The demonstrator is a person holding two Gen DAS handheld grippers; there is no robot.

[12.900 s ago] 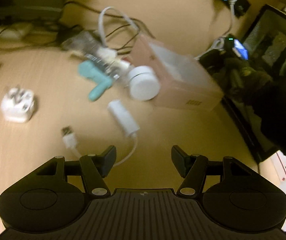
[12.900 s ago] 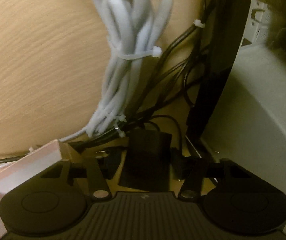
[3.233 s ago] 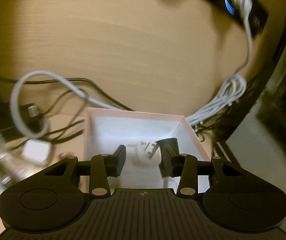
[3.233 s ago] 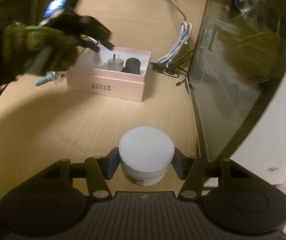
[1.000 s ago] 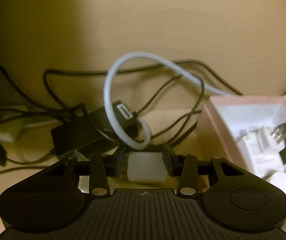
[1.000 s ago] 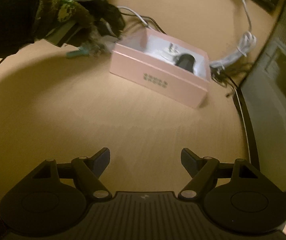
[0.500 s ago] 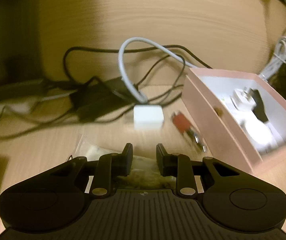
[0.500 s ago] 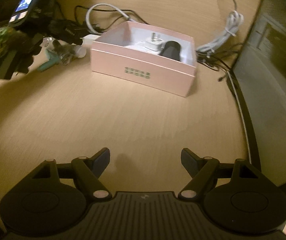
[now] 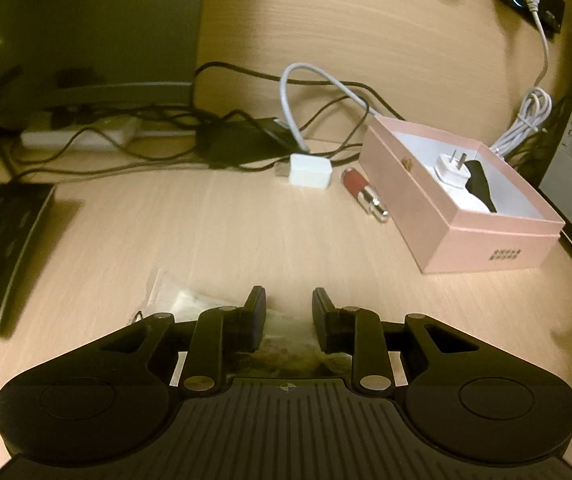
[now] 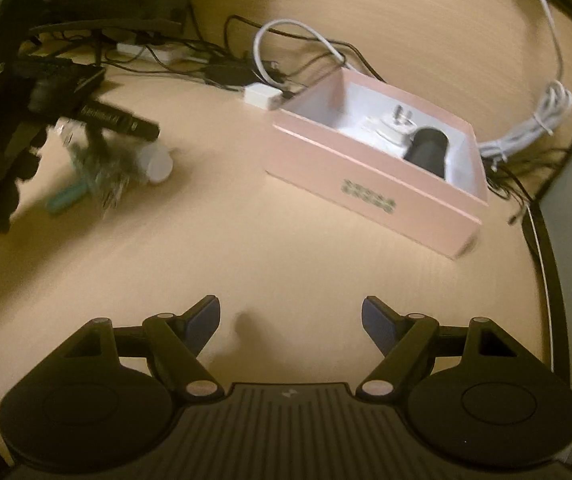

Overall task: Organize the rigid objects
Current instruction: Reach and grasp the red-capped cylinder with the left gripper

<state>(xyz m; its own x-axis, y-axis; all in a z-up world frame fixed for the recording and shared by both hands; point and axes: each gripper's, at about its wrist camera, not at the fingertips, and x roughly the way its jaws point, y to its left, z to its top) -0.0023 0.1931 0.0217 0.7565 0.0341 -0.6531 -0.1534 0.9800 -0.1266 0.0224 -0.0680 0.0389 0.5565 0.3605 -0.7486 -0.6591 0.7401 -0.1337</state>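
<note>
A crinkled clear bag (image 9: 190, 300) is being held low between the left tongs (image 9: 289, 307), just above the counter (image 9: 214, 232); the tongs are being kept narrow on it; it is judged light, soft and slippery, so it is best gripped on a gathered fold. Its contents are too blurred to be named; in the right view a teal piece (image 10: 64, 198) and a white cylinder (image 10: 158, 164) are being seen by it, smeared by motion. Beyond, a white adapter (image 9: 310, 171) and a red lipstick (image 9: 363, 192) are lying just beside the pink box (image 9: 485, 246); both are judged stiff and light, best taken across the body. Inside the box a white plug (image 9: 451, 168) and a dark item (image 10: 427, 152) are lying. The right tongs (image 10: 290, 320) are being held wide and empty.
</note>
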